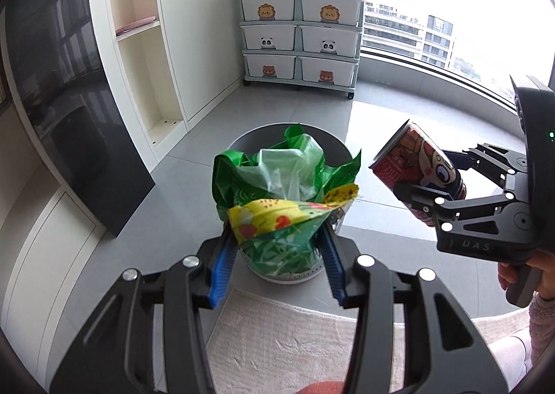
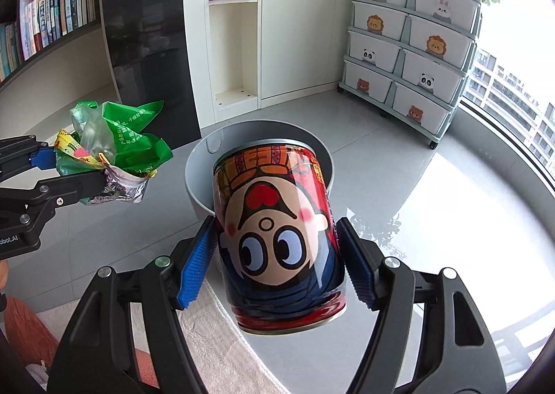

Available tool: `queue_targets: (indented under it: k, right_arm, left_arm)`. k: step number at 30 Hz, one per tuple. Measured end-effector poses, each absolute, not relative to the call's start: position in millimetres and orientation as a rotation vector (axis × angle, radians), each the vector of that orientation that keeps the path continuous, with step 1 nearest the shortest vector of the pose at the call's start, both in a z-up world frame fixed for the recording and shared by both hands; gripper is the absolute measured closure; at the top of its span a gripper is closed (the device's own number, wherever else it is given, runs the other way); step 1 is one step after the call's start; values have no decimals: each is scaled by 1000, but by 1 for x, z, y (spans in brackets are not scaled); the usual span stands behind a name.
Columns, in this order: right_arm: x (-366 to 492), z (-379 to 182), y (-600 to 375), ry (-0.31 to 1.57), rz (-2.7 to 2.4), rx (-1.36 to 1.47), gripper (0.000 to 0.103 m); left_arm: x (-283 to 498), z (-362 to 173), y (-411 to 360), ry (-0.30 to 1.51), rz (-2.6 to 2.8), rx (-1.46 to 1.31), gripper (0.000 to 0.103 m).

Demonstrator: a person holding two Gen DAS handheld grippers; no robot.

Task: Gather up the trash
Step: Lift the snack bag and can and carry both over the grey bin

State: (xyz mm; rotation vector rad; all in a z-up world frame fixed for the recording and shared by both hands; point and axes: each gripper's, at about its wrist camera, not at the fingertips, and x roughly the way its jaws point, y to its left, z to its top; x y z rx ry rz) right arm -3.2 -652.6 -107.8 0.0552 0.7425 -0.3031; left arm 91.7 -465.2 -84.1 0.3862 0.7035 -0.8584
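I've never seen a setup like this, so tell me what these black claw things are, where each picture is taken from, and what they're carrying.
There is no robot here. A person holds two hand-gripped tools, each with a two-fingered claw and a camera looking out along its fingers. One picture comes from the left claw, the other from the right claw, and each also shows the other claw off to the side. The left one is clamped on a bunch of crumpled wrappers, green and yellow. The right one grips a red cartoon can. Beyond both, on the grey floor, stands a grey bin. A drawer unit stands by the window.
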Motion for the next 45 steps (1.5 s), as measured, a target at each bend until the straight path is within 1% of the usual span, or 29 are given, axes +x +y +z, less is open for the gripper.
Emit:
queue_targets:
  k: [5, 21, 36, 45]
  right_arm:
    - [-5, -105, -667, 741, -327, 60, 36]
    - [14, -113, -689, 763, -393, 87, 36]
    - [-2, -106, -711, 702, -463, 161, 36]
    - [28, -104, -706, 705, -392, 153, 36]
  left_arm:
    - [95, -86, -486, 702, -886, 402, 57]
    - [122, -98, -515, 738, -911, 386, 57]
    - [136, -112, -531, 771, -909, 380, 57]
    - [143, -110, -538, 778, -903, 381, 57]
